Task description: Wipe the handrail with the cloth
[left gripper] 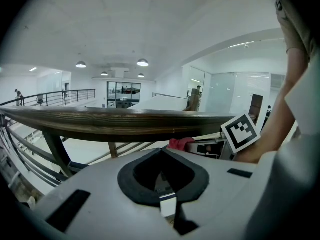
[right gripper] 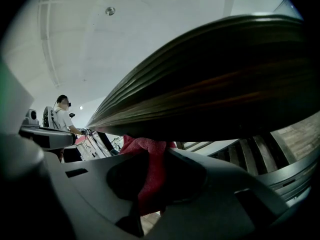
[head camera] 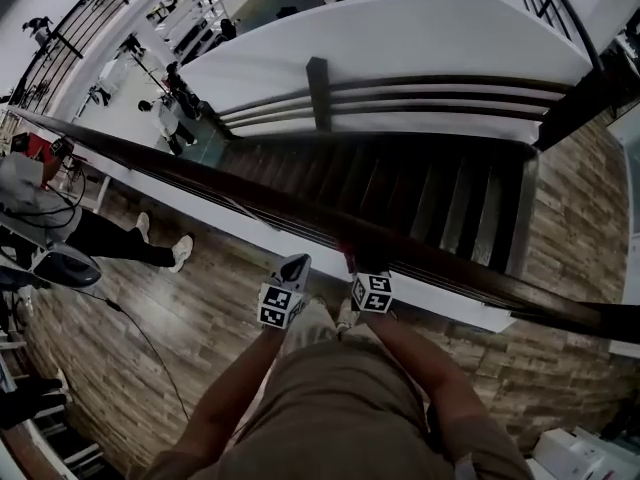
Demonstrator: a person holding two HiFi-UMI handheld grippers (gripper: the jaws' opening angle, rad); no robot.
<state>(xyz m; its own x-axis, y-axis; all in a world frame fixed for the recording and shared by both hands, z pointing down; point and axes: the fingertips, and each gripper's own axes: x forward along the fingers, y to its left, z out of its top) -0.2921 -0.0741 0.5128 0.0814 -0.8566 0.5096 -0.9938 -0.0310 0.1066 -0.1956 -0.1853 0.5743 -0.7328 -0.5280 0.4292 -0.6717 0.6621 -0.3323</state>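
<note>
The dark wooden handrail (head camera: pixel 300 211) runs slantwise from upper left to lower right in the head view. My right gripper (head camera: pixel 353 262) is shut on a red cloth (right gripper: pixel 150 171), and the cloth is pressed against the rail's near side and underside (right gripper: pixel 215 94). My left gripper (head camera: pixel 295 267) hovers just left of it, short of the rail, with its jaws shut and nothing between them (left gripper: pixel 161 152). In the left gripper view the rail (left gripper: pixel 115 121) crosses ahead, and the red cloth (left gripper: pixel 181 144) and the right gripper's marker cube (left gripper: pixel 242 132) show to the right.
A dark staircase (head camera: pixel 420 193) drops away beyond the rail, with a white wall (head camera: pixel 400 38) behind it. A person (head camera: pixel 60 223) sits or stands by equipment at the left on the wood floor. A cable (head camera: pixel 140 333) trails across the floor. Another person (right gripper: pixel 62 116) appears far left.
</note>
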